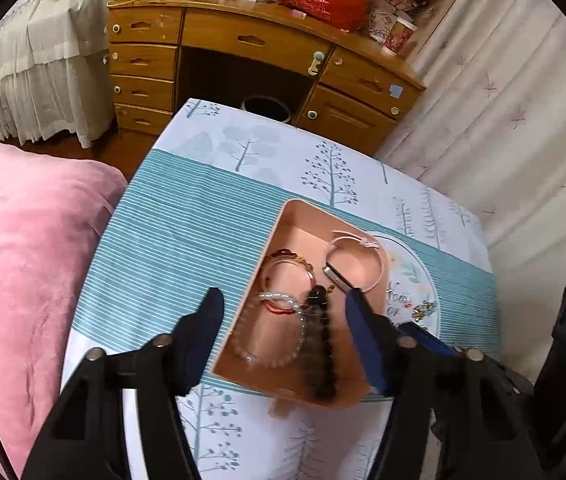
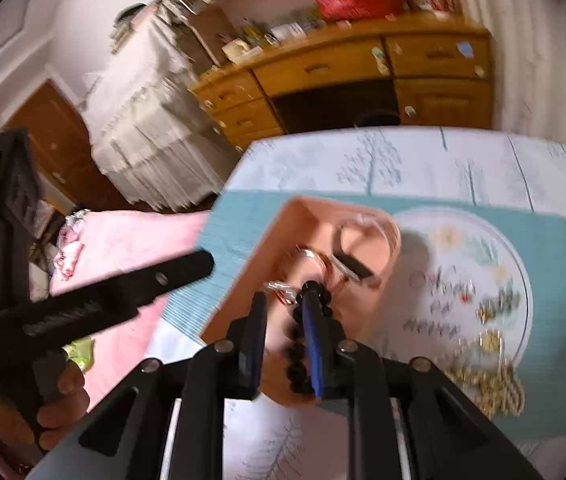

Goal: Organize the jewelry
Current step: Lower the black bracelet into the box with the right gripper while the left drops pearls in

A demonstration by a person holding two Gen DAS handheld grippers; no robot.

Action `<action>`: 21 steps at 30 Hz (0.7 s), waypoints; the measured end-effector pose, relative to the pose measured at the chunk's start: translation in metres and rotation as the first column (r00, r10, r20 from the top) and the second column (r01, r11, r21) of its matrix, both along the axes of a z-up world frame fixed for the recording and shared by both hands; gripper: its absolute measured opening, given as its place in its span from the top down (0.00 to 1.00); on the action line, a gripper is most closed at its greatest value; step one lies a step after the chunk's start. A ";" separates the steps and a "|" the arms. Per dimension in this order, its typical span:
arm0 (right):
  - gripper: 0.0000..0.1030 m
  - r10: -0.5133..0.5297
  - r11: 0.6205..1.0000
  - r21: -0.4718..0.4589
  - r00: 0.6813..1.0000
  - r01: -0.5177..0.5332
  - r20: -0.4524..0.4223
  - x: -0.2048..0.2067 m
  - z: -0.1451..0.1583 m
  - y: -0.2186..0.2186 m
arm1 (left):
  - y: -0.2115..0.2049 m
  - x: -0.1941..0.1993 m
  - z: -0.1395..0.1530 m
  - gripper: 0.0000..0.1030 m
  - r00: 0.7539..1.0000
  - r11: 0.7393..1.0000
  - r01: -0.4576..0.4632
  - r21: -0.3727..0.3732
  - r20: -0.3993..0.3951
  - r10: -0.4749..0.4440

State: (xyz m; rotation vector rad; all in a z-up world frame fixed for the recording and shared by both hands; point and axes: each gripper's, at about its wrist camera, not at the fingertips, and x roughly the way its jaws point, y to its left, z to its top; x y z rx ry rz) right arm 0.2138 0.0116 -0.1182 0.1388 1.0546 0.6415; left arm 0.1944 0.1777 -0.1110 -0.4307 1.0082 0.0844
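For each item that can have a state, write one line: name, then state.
Left gripper: open, above the tray.
Right gripper: open, over the dark bead bracelet.
Pink tray: lidless, holding bracelets.
Dark bead bracelet: lying in the tray.
Desk drawers: closed.

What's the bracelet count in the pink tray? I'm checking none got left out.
5: pink band far right, red-and-gold one far left, white-beaded one with red cord in the middle, clear beads near left, dark beads near right. Overlaps may hide more.
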 end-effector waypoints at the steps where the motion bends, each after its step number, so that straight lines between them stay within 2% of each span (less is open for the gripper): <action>1: 0.76 0.001 1.000 -0.005 1.000 -0.001 0.001 -0.002 -0.001 -0.001 | 0.000 0.000 0.000 0.39 1.000 1.000 0.004 0.009 0.000 -0.004; 2: 0.72 0.003 1.000 -0.012 1.000 -0.003 0.010 -0.005 0.000 -0.002 | 0.001 -0.001 0.000 0.37 1.000 1.000 0.006 0.015 0.000 -0.006; 4: 0.49 0.005 1.000 -0.021 1.000 -0.004 0.028 -0.009 0.004 -0.004 | 0.001 -0.001 0.001 0.28 1.000 1.000 0.002 0.029 0.003 -0.002; 7: 0.35 -0.002 1.000 -0.024 0.999 0.003 0.041 -0.016 0.005 -0.013 | -0.002 -0.004 0.002 0.23 1.000 0.999 -0.001 0.037 0.012 0.001; 16: 0.32 -0.075 0.994 -0.081 0.997 0.074 -0.014 -0.039 -0.022 -0.041 | -0.041 -0.035 -0.011 0.20 0.997 0.994 0.073 0.087 0.026 -0.075; 21: 0.32 -0.043 0.987 -0.157 0.999 0.039 -0.028 -0.071 -0.035 -0.062 | -0.065 -0.060 -0.018 0.18 0.988 0.982 0.146 0.119 0.039 -0.152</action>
